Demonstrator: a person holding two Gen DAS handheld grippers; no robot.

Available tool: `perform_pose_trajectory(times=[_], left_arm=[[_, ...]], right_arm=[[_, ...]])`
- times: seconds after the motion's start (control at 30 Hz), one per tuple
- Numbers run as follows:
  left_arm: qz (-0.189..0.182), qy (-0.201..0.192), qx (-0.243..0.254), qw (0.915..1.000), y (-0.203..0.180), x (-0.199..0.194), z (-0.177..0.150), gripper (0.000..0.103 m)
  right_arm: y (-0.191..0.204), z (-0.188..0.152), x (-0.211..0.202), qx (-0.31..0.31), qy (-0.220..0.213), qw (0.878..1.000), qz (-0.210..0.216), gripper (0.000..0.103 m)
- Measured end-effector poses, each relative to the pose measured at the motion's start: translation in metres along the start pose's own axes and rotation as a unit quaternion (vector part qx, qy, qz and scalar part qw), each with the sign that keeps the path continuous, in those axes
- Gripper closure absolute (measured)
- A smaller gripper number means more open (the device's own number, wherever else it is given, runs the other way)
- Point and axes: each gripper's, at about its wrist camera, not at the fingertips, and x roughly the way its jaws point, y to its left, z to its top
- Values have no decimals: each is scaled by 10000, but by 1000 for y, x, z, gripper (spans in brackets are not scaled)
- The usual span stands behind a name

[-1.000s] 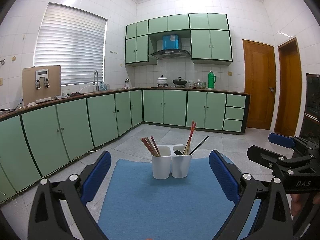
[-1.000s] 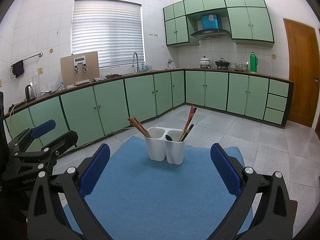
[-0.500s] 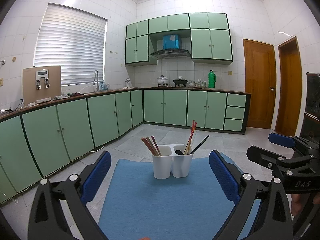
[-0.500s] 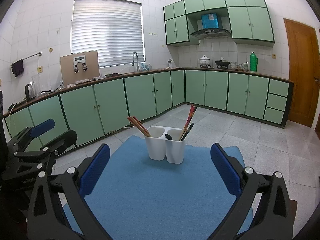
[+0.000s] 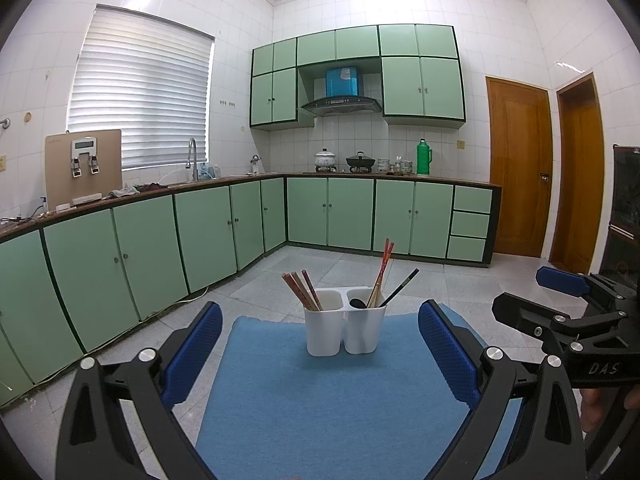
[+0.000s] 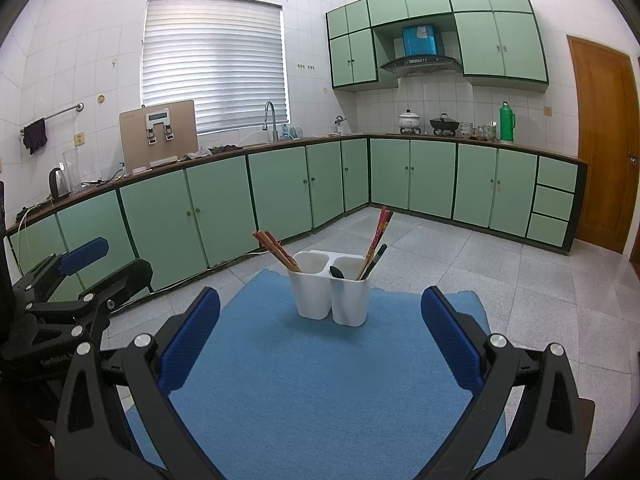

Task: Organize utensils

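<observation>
Utensil holder [image 5: 345, 330], brown chopsticks [image 5: 301, 290] left cup, red chopsticks [image 5: 382, 272], spoon [image 5: 357, 303] right, both claws wide

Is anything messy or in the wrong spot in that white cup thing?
Mostly tidy. The white holder stands upright on the blue mat. Only oddity: its right compartment mixes chopsticks with a black spoon.
</observation>
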Motion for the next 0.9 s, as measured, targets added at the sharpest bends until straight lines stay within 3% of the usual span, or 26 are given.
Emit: perform_pose_trajectory(times=[0.9], left_arm=[[-33, 125, -50, 9999, -2, 9, -2, 7]], right_arm=[[-7, -7, 11, 29, 123, 9999, -30, 5]])
